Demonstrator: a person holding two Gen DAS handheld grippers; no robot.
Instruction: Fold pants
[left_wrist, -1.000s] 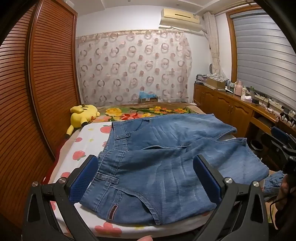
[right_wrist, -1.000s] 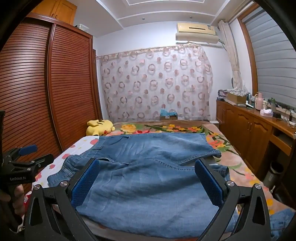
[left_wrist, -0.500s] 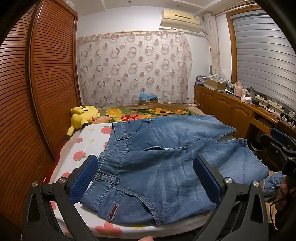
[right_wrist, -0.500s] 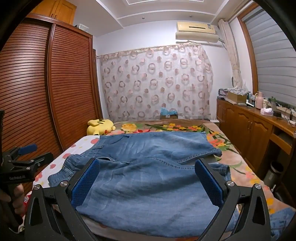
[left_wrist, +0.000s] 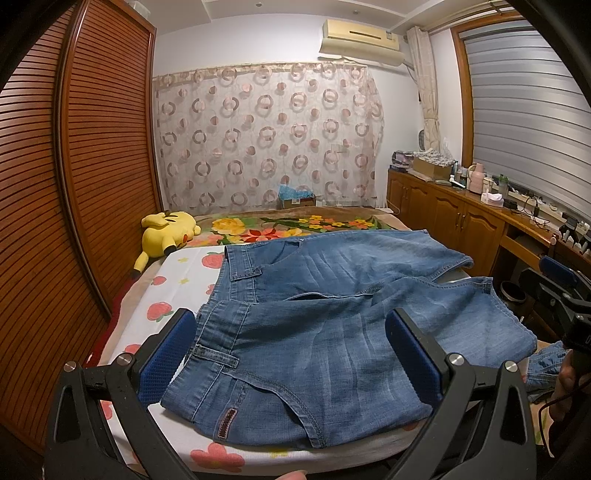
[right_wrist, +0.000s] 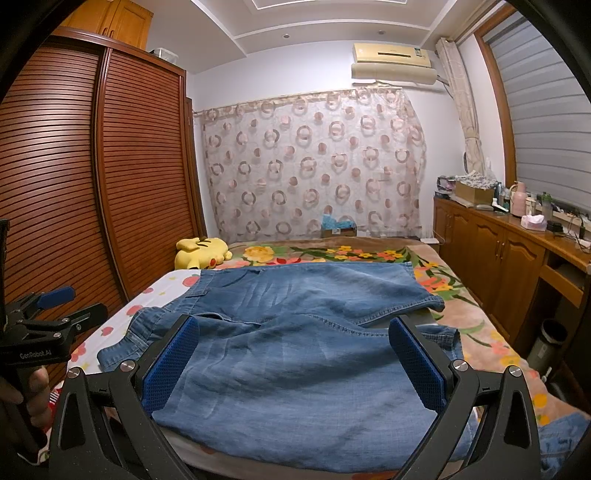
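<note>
Bed with its covers and what rests on them

A strawberry-print sheet covers the near end, a floral blanket the far end; blue denim pants lie spread at centre, and a yellow plush toy lies at ten o'clock.

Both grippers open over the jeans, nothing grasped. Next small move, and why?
Probably lower the left gripper onto the near waistband corner of the jeans and close. Both it and the right gripper hang open, holding nothing, and the jeans lie spread on the bed with legs splayed apart, so a fold likely starts by pinching that near edge.
</note>
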